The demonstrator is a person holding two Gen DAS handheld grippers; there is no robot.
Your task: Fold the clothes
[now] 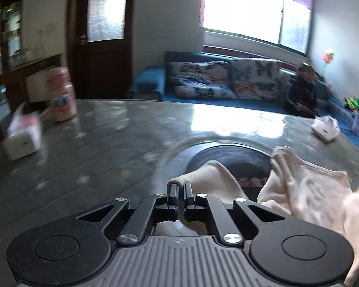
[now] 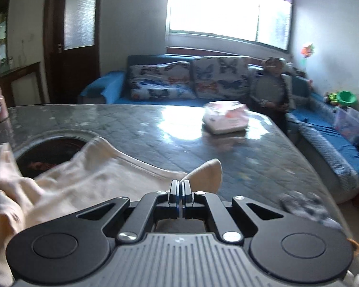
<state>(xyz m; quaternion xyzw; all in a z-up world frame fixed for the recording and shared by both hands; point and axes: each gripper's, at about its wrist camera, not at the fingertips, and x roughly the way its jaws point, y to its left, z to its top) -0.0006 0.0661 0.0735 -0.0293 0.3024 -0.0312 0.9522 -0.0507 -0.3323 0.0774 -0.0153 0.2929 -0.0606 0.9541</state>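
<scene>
A cream garment [image 1: 306,189] lies loosely over the grey marble table [image 1: 122,129], partly over the table's dark round inset [image 1: 227,157]. My left gripper [image 1: 181,187] is shut on one corner of the garment, a fold of cloth rising past its fingertips. In the right wrist view the same cream garment [image 2: 88,177] spreads to the left, and my right gripper [image 2: 180,184] is shut on another corner that sticks up beyond the fingers. Both held corners are a little above the table.
A white tissue box [image 1: 24,134] and a pink bottle [image 1: 61,95] stand at the table's left. Another tissue pack [image 2: 225,118] lies at the far right of the table [image 2: 155,129]. A blue sofa [image 2: 160,81] with a seated person [image 2: 272,91] stands behind.
</scene>
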